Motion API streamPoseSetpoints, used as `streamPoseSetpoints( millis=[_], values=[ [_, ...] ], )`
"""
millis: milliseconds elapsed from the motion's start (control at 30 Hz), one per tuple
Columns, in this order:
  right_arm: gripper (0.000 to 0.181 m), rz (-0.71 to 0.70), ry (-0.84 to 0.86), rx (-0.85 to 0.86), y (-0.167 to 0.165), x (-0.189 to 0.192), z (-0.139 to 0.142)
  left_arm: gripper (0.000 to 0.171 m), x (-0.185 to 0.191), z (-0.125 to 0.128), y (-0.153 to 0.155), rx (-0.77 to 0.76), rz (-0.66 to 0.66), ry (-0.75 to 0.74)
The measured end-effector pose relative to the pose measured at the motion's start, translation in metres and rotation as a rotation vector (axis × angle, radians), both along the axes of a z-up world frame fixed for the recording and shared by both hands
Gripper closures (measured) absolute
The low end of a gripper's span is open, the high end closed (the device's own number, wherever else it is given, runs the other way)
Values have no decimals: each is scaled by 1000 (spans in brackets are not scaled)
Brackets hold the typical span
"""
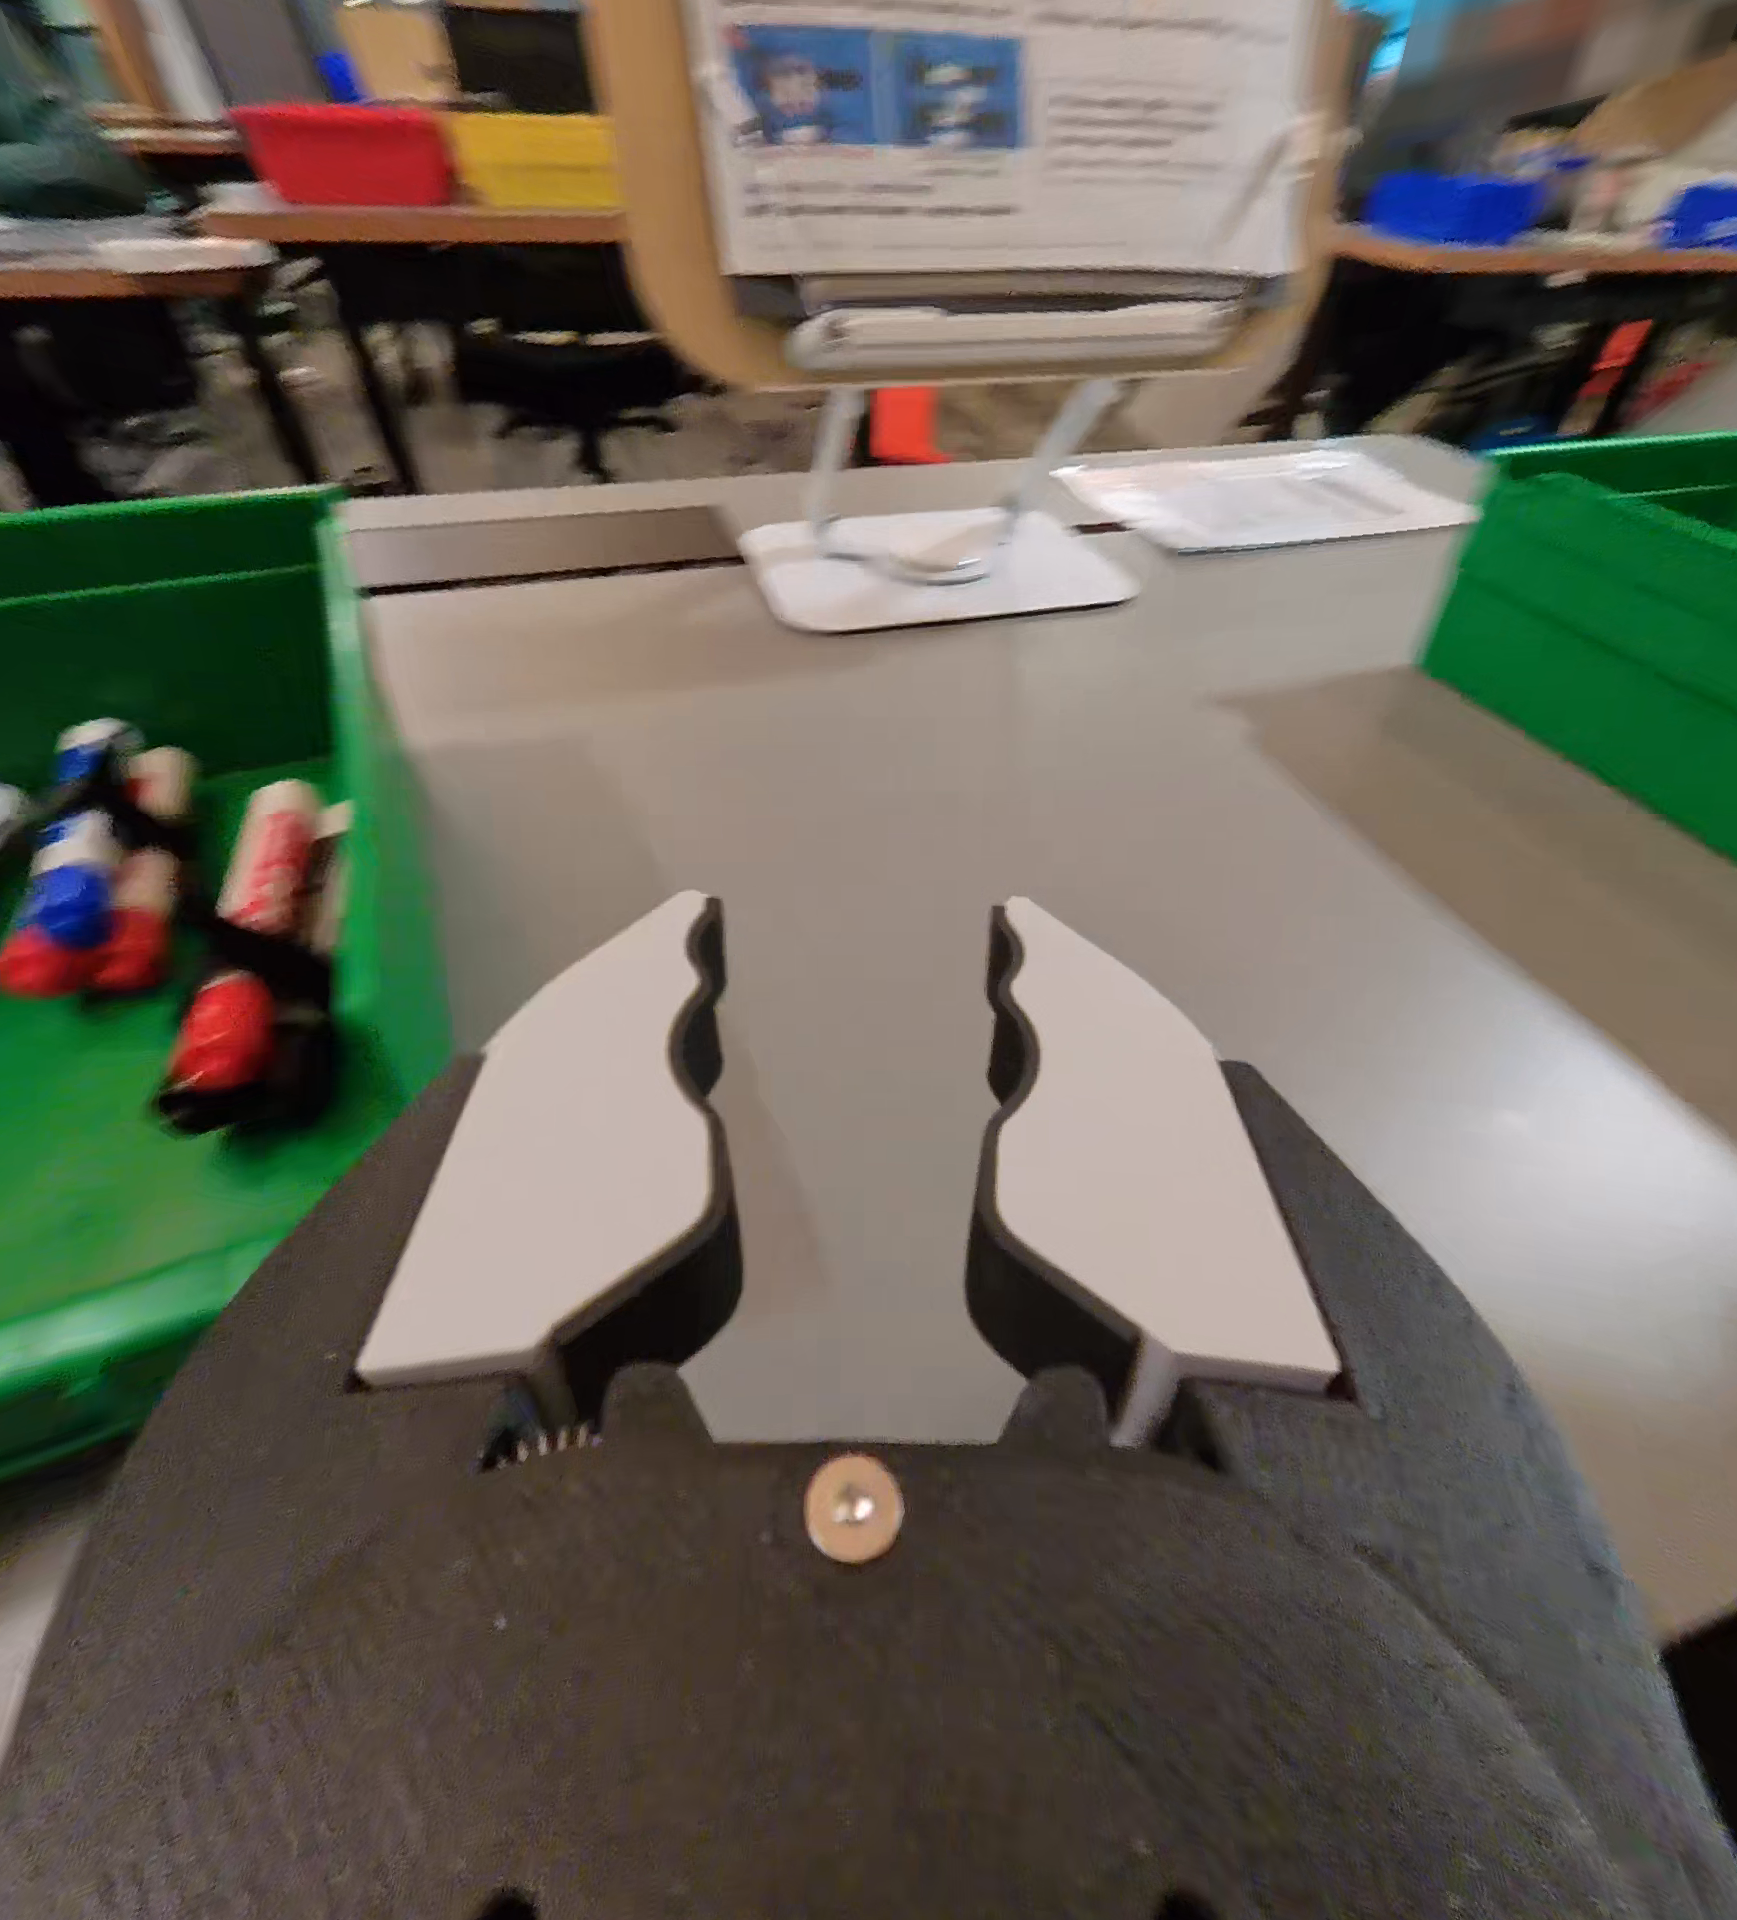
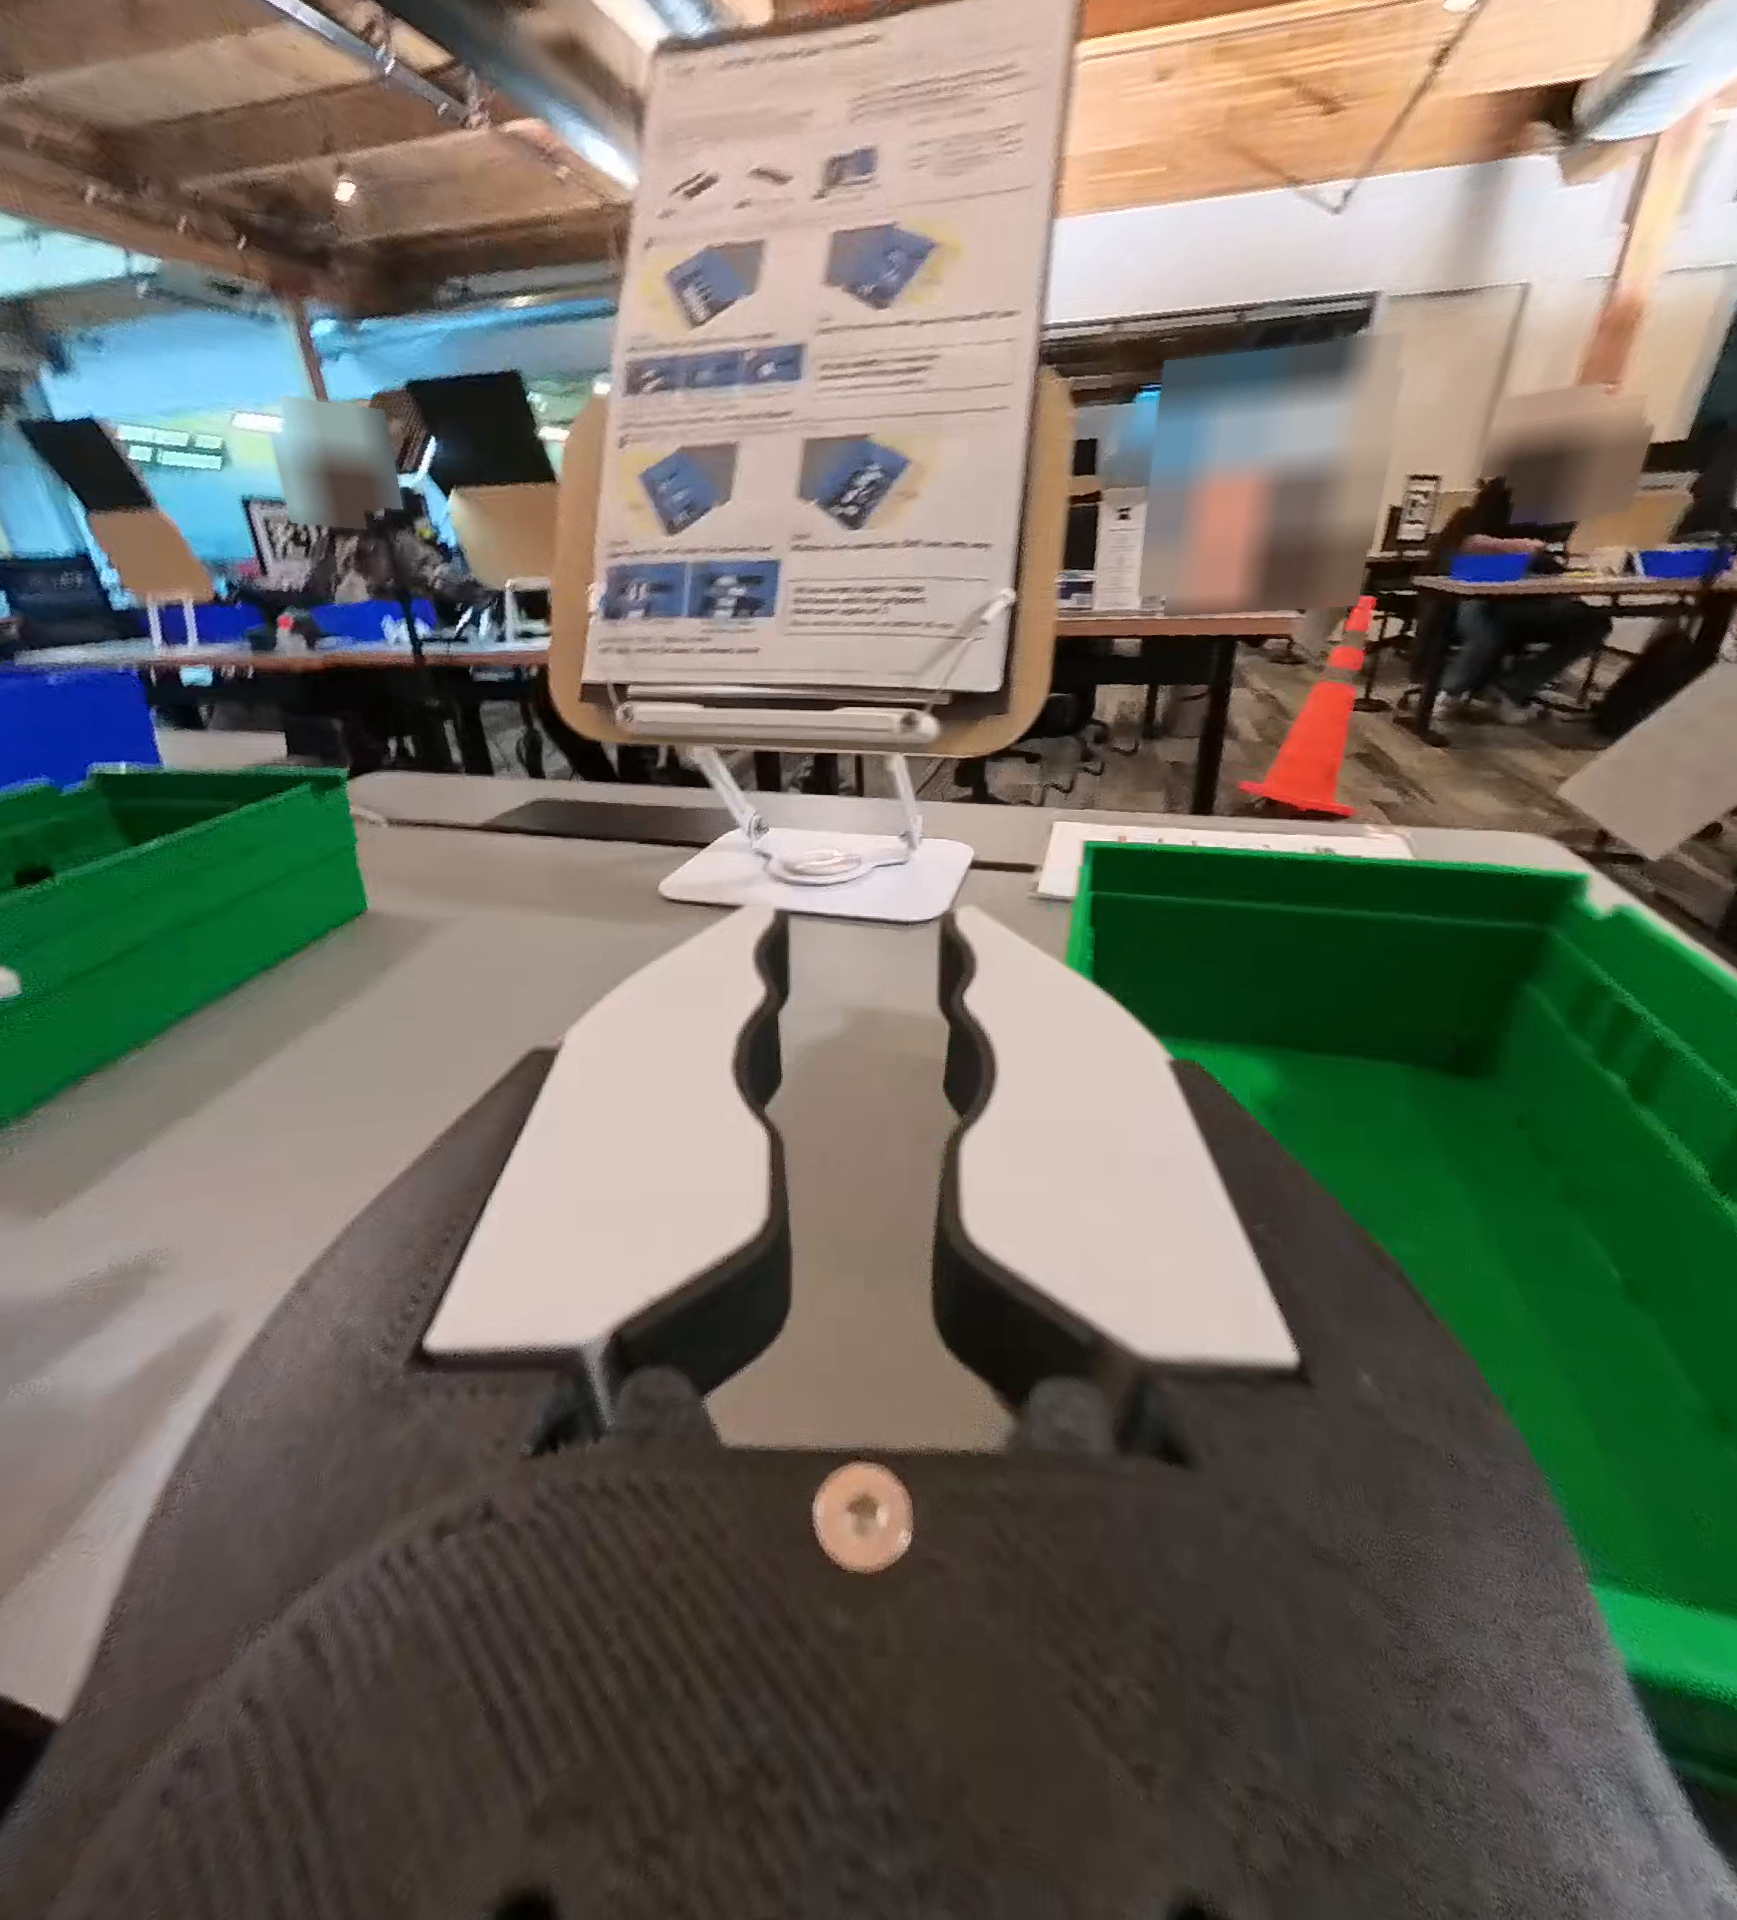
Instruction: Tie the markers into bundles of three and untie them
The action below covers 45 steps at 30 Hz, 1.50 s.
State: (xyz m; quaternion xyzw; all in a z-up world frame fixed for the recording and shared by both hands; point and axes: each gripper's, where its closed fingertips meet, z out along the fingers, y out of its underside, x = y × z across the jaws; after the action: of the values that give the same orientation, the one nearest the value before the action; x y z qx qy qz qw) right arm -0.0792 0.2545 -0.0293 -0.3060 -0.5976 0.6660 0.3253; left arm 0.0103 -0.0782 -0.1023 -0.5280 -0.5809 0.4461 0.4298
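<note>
My left gripper [image 1: 856,914] is open and empty above the grey table [image 1: 843,769]. To its left stands a green bin [image 1: 116,1195] holding several small red, white and blue items with black straps [image 1: 220,935]. My right gripper [image 2: 862,930] is open and empty, held over the same grey table [image 2: 272,1091]. An empty green bin [image 2: 1466,1195] sits just to its right. Another green bin [image 2: 137,894] stands at the left in the right wrist view. Neither gripper touches anything.
A white stand with an illustrated instruction sheet [image 2: 833,364] stands at the table's far middle; it also shows in the left wrist view [image 1: 947,561]. A paper sheet [image 1: 1259,499] lies at the back right. An orange cone [image 2: 1321,717] and other tables stand beyond. The gap from one gripper's tips to the other's is roughly 35 cm.
</note>
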Motion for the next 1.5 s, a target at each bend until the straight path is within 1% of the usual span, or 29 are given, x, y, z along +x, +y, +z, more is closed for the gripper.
streamPoseSetpoints(
  millis=[100,133,167,200,233,300,333,400,433,467,500,567,633,667,700,733,767,833,867,1067,1333,1500],
  values=[
    [156,30,77,97,-23,3,0,110,7,-8,-35,7,119,-33],
    [157,40,100,124,-30,4,0,117,9,-10,-46,13,146,-37],
    [157,50,113,148,-36,5,-1,133,10,-10,-51,22,137,-30],
    [158,59,116,168,-41,5,-4,144,10,-10,-54,32,126,-24],
    [159,69,115,181,-45,5,-6,151,9,-11,-56,43,112,-23],
    [159,94,109,186,-50,5,-9,159,10,-9,-60,60,104,-10],
    [159,99,105,183,-51,5,-10,160,12,-5,-62,59,115,12],
    [159,101,99,177,-48,5,-10,123,18,12,-75,28,207,97],
    [160,101,94,172,-47,5,-10,127,20,16,-76,3,213,110],
    [160,99,86,162,-45,4,-11,125,20,16,-75,-14,205,98],
    [160,98,76,149,-43,3,-11,123,19,9,-77,-22,216,55],
    [160,109,49,127,-41,1,-13,120,16,-17,-85,-4,264,-80],
    [159,122,26,122,-42,1,-16,123,14,-40,-91,52,300,-185],
    [159,125,22,128,-42,1,-17,130,13,-46,-92,92,306,-208],
    [159,125,22,136,-42,2,-18,140,12,-50,-92,136,303,-216],
    [159,124,23,144,-42,2,-19,157,12,-50,-92,181,296,-208],
    [159,125,23,150,-43,2,-20,160,11,-49,-90,226,267,-194],
    [159,135,18,154,-44,3,-21,159,12,-50,-89,276,241,-196],
    [159,142,14,156,-46,4,-22,159,12,-50,-89,273,237,-198],
    [160,183,8,162,-60,4,-24,164,24,-50,-91,169,250,-229],
    [160,293,17,209,-105,5,-30,164,56,-51,-84,221,205,-249],
    [160,366,13,214,-134,6,-32,163,77,-51,-70,217,130,-280]
  ],
)
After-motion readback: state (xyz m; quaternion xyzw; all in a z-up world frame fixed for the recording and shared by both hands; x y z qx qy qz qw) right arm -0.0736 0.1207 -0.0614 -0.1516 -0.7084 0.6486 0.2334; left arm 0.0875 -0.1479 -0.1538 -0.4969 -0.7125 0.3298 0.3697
